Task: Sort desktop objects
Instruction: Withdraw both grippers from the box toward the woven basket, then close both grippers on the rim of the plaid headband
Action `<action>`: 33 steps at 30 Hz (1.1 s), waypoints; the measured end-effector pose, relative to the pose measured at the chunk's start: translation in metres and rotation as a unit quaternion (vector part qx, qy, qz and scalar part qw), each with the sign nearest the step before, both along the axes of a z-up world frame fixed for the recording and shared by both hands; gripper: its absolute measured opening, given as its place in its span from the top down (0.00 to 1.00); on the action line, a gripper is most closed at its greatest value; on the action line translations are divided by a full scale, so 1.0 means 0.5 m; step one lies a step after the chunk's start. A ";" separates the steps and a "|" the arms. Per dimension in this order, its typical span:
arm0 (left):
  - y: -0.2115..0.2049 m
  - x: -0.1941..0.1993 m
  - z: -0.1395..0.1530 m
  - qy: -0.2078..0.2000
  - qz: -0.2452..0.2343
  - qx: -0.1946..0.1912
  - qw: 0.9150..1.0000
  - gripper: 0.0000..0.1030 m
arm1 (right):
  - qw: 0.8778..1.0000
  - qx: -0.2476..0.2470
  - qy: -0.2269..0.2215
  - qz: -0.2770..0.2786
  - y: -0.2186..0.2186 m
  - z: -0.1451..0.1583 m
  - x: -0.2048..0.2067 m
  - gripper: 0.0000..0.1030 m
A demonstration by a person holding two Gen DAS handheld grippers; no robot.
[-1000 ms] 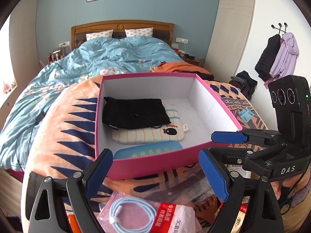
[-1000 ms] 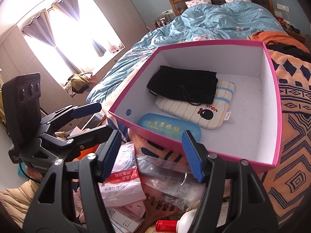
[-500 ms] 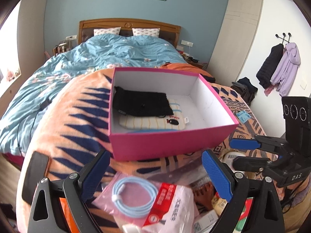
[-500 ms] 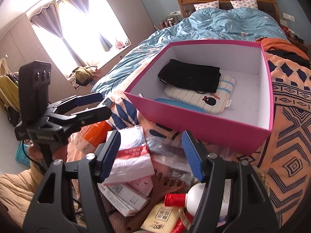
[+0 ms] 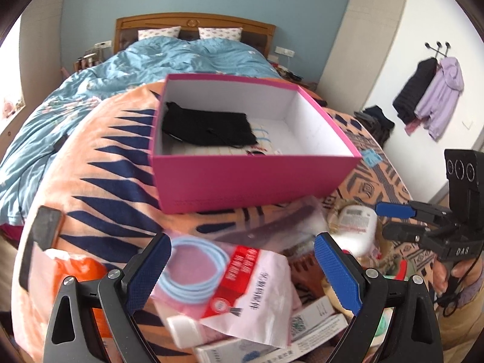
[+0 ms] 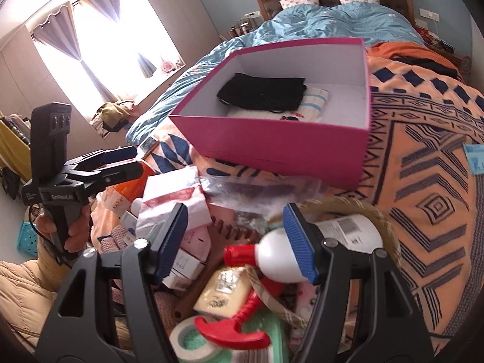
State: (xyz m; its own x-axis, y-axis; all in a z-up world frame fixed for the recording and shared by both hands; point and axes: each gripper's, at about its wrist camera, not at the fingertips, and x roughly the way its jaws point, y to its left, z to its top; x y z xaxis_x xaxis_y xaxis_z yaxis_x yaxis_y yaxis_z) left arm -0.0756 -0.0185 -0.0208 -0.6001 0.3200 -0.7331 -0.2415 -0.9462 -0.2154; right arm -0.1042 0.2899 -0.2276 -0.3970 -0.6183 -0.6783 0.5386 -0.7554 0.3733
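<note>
A pink box (image 5: pixel 254 178) (image 6: pixel 281 148) stands on the patterned blanket, holding a black pouch (image 5: pixel 208 128) (image 6: pixel 263 92) on a striped case. In front of it lies a heap of loose items. My left gripper (image 5: pixel 242 269) hangs open above a clear bag with a coiled light-blue cable (image 5: pixel 193 272) and a red-and-white packet (image 5: pixel 242 275). My right gripper (image 6: pixel 239 239) is open over a white bottle with a red cap (image 6: pixel 272 254), a brown comb (image 6: pixel 230 236) and small boxes. Each gripper shows in the other's view: the right gripper (image 5: pixel 393 211), the left gripper (image 6: pixel 121 158). Nothing sits between either pair of fingers.
A clear bag with a dark comb (image 5: pixel 281 227) lies against the box front. An orange packet (image 5: pixel 75 269) and a black phone-like slab (image 5: pixel 42 233) sit at the left. A woven basket rim (image 6: pixel 363 208), tape roll (image 6: pixel 190 338) and red hook (image 6: pixel 239 323) crowd the near pile. Blue bedding (image 5: pixel 151 60) lies behind.
Both grippers have drawn back from the box and sunk a little; the box looks farther away and the heap of items now fills the foreground. Both grippers' jaws stayed open.
</note>
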 end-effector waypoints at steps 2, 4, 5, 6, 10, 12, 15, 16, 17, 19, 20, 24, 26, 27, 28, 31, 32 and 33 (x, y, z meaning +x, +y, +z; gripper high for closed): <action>0.019 0.003 -0.004 -0.004 -0.011 -0.001 1.000 0.05 | 1.000 -0.001 -0.004 -0.014 0.024 -0.006 0.006 0.35; 0.040 0.005 -0.009 -0.009 -0.022 -0.003 1.000 0.05 | 1.000 0.001 -0.005 -0.025 0.042 -0.009 0.009 0.35; 0.051 0.005 -0.009 -0.011 -0.028 -0.005 1.000 0.05 | 1.000 0.002 -0.005 -0.029 0.049 -0.010 0.011 0.35; 0.067 0.004 -0.009 -0.013 -0.035 -0.010 0.999 0.05 | 0.999 0.003 -0.005 -0.033 0.055 -0.012 0.013 0.35; 0.113 -0.011 -0.005 -0.019 -0.053 -0.034 0.998 0.05 | 0.998 0.010 -0.002 -0.055 0.092 -0.018 0.027 0.35; 0.141 -0.024 -0.004 -0.023 -0.067 -0.047 0.996 0.05 | 0.997 0.016 0.000 -0.071 0.113 -0.022 0.036 0.35; 0.182 -0.050 -0.012 -0.034 -0.086 -0.066 0.993 0.05 | 0.995 0.018 -0.008 -0.102 0.154 -0.035 0.046 0.35; 0.199 -0.062 -0.018 -0.042 -0.095 -0.072 0.992 0.05 | 0.993 0.018 -0.013 -0.112 0.169 -0.042 0.046 0.35; 0.212 -0.068 -0.022 -0.047 -0.101 -0.076 0.991 0.05 | 0.992 0.017 -0.018 -0.120 0.179 -0.049 0.046 0.35; 0.242 -0.082 -0.033 -0.052 -0.115 -0.089 0.988 0.05 | 0.990 0.022 -0.030 -0.137 0.200 -0.066 0.044 0.35; 0.257 -0.087 -0.039 -0.055 -0.121 -0.095 0.987 0.05 | 0.988 0.026 -0.038 -0.145 0.210 -0.077 0.042 0.35; 0.303 -0.109 -0.063 -0.076 -0.145 -0.102 0.981 0.06 | 0.987 0.023 -0.065 -0.147 0.225 -0.106 0.033 0.35; 0.317 -0.121 -0.075 -0.084 -0.147 -0.112 0.979 0.07 | 0.987 0.024 -0.072 -0.145 0.226 -0.116 0.028 0.35; 0.322 -0.127 -0.083 -0.094 -0.151 -0.111 0.978 0.07 | 0.987 0.020 -0.076 -0.141 0.226 -0.121 0.025 0.35; 0.326 -0.132 -0.090 -0.105 -0.157 -0.107 0.976 0.07 | 0.987 0.014 -0.081 -0.136 0.226 -0.125 0.023 0.35; 0.327 -0.142 -0.101 -0.125 -0.159 -0.094 0.975 0.13 | 0.987 0.007 -0.098 -0.130 0.228 -0.144 0.014 0.43; 0.325 -0.145 -0.102 -0.133 -0.163 -0.086 0.974 0.14 | 0.986 0.005 -0.104 -0.130 0.230 -0.153 0.011 0.49; 0.325 -0.147 -0.103 -0.137 -0.164 -0.081 0.974 0.17 | 0.986 0.002 -0.108 -0.131 0.232 -0.158 0.008 0.53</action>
State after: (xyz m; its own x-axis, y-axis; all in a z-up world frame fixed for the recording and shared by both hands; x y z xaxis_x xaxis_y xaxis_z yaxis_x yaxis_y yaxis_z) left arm -0.1490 0.1437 -0.0723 -0.2604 0.3282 -0.9080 -0.4902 -0.8552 -0.1685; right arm -0.1000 0.4059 -0.3068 -0.3885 -0.5117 -0.7663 0.2336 -0.8592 0.4552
